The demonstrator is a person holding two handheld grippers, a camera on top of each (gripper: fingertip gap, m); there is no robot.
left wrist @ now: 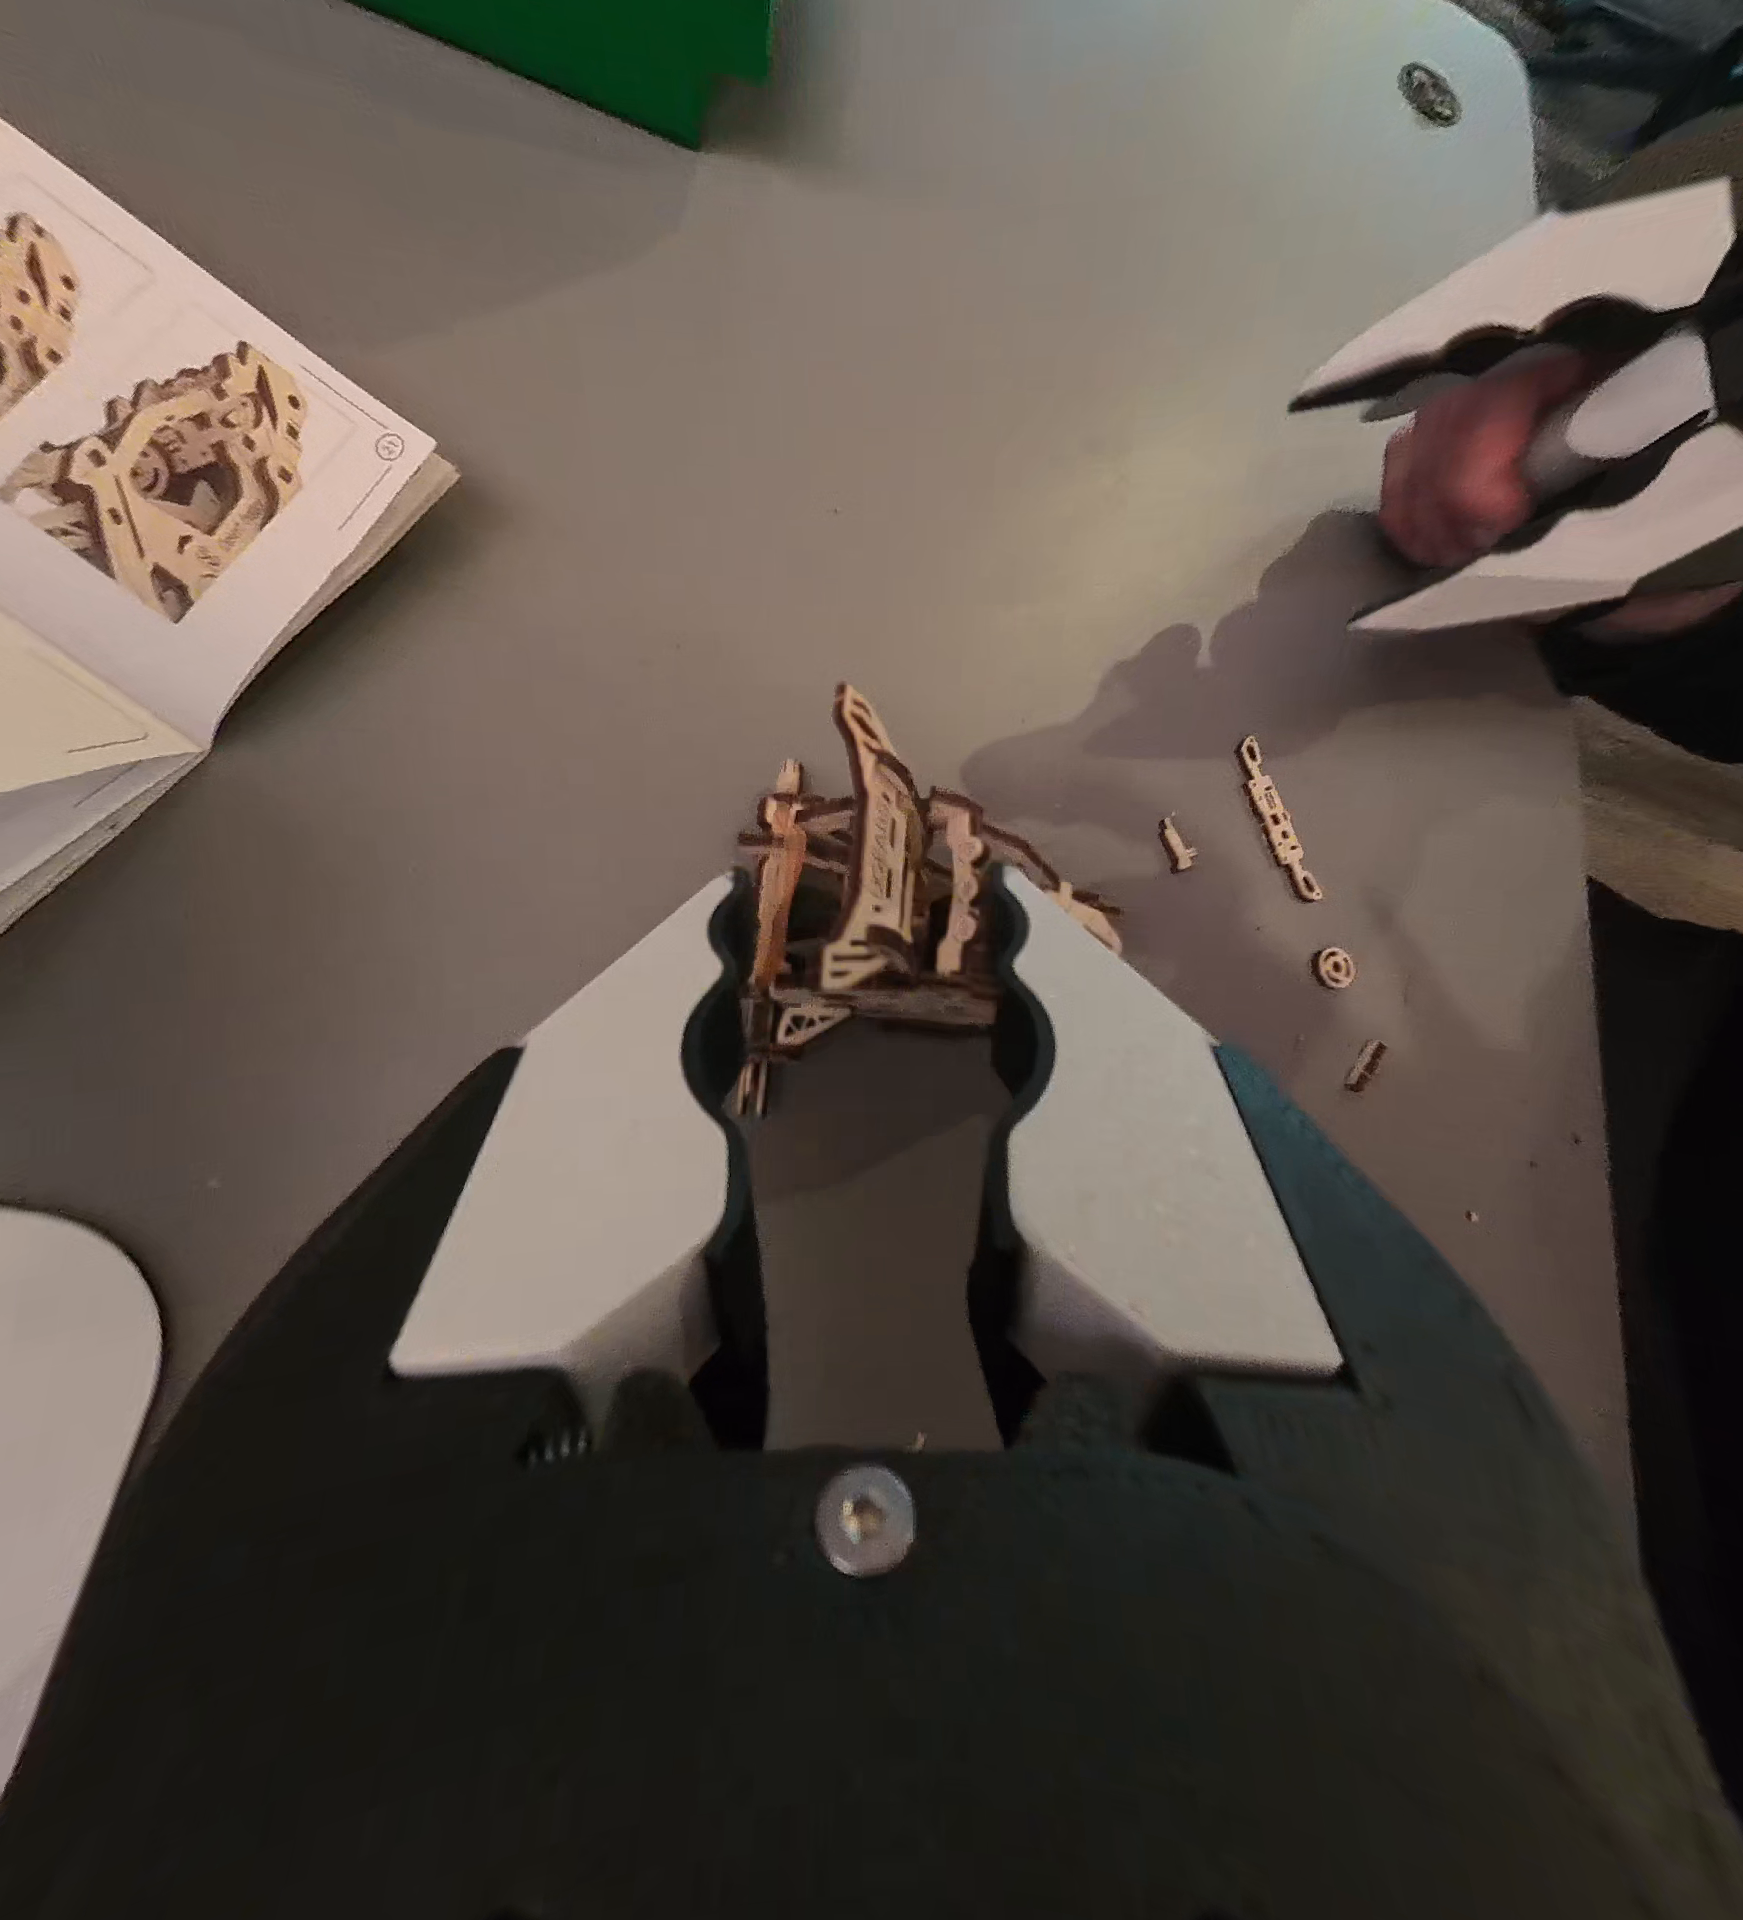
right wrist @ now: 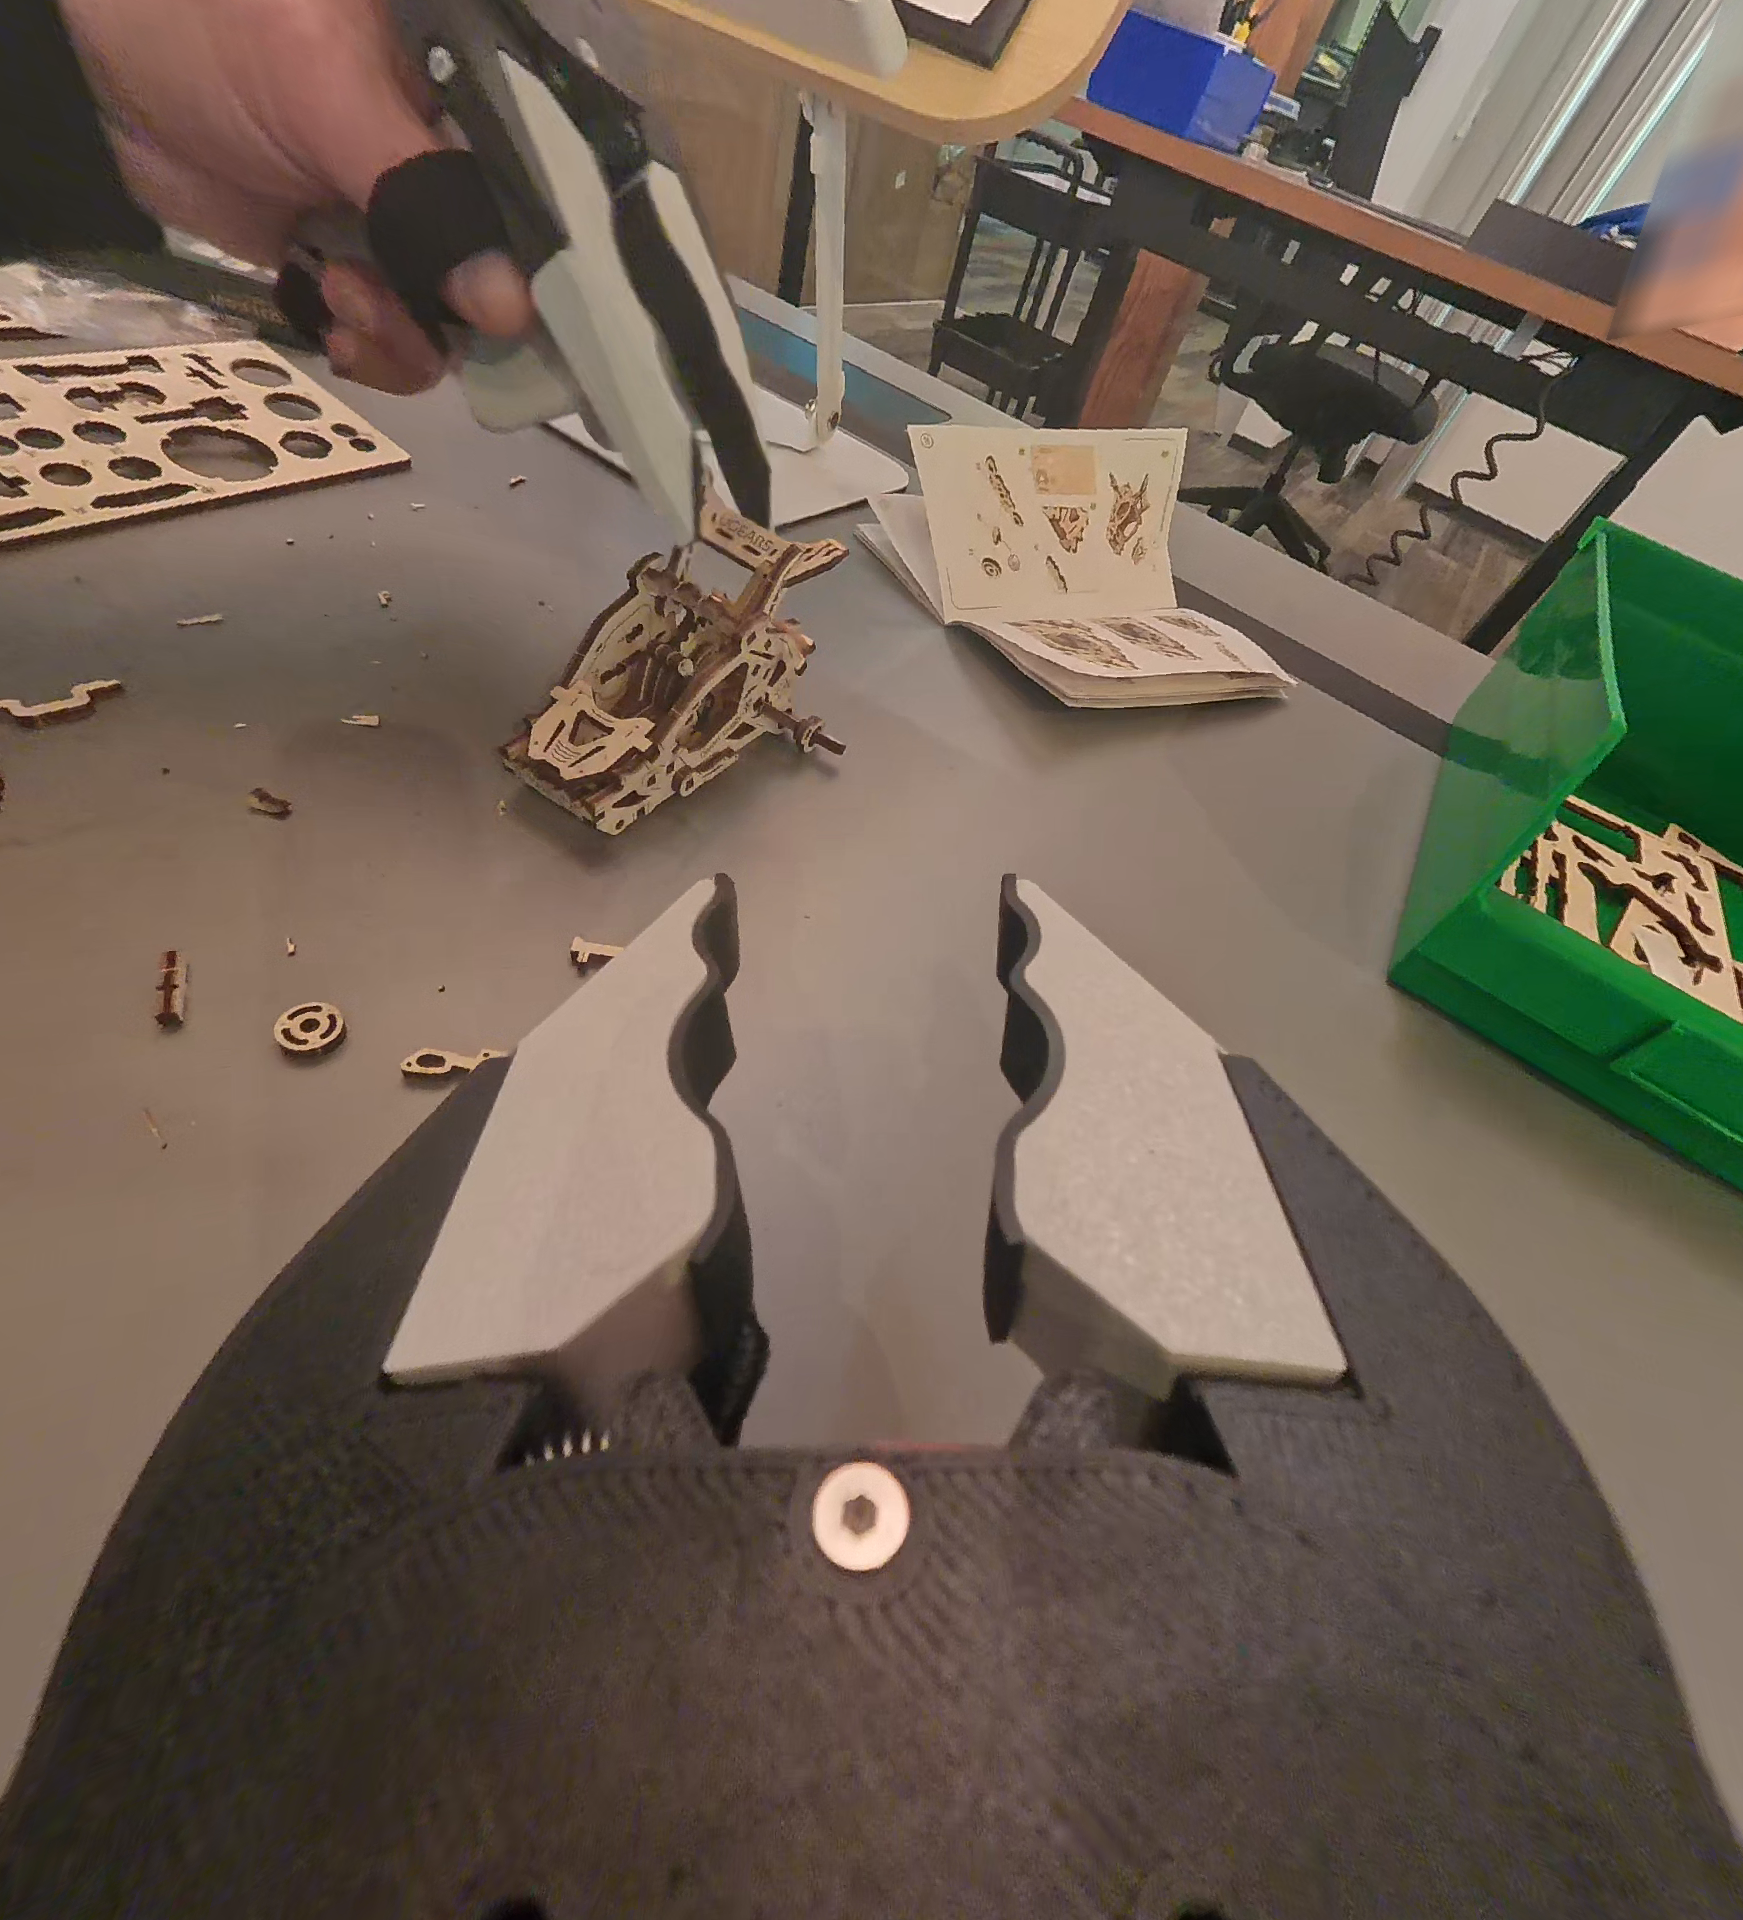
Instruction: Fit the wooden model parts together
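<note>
1. Two tools are working here. The left tool [right wrist: 716, 514] is gripping the model [right wrist: 675, 691] from above, its tips closing on the upright lever plate at the top. In its own view the model's frame is sitting between its fingers [left wrist: 628, 1039].
2. The model is standing on the bench [right wrist: 950, 831], ahead of the right tool and slightly left of its line, its long axis slanting from near-left to far-right.
3. The right tool [right wrist: 867, 904] is hovering low, jaws parted wide and holding nothing. It is pointing at bare bench, well apart from the model.
4. Loose parts, a ring [right wrist: 309, 1030] and a short pin [right wrist: 171, 987], are lying to the right tool's left, nearer it than the model is.
5. I judge the right tool is the free one to fetch a part, and would have to swing left to do it.
</note>
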